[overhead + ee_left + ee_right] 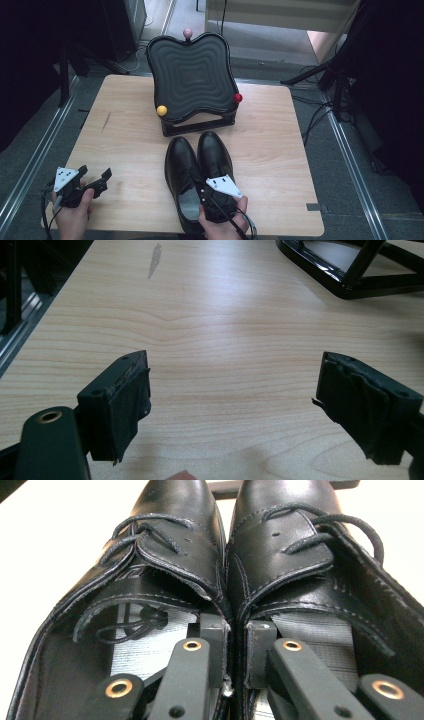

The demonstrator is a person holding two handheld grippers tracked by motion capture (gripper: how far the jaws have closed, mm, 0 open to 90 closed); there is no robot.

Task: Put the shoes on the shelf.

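Observation:
A pair of black leather lace-up shoes stands side by side near the table's front, the left shoe (181, 165) touching the right shoe (214, 152), toes pointing away. My right gripper (216, 196) is at their heels. In the right gripper view, one jaw is inside the left shoe (170, 535) and the other inside the right shoe (295, 535). There my right gripper (237, 630) is shut on the two adjoining inner walls. My left gripper (95, 173) is held low at the front left, apart from the shoes. The left gripper (232, 372) is open, with bare wood between its jaws.
A black tilted footrest (192, 75) with a wavy top and pink, yellow and red knobs stands at the table's back centre, just beyond the shoe toes. Its frame (350, 275) is in the left gripper view. The wooden table (130, 130) has bare areas left and right.

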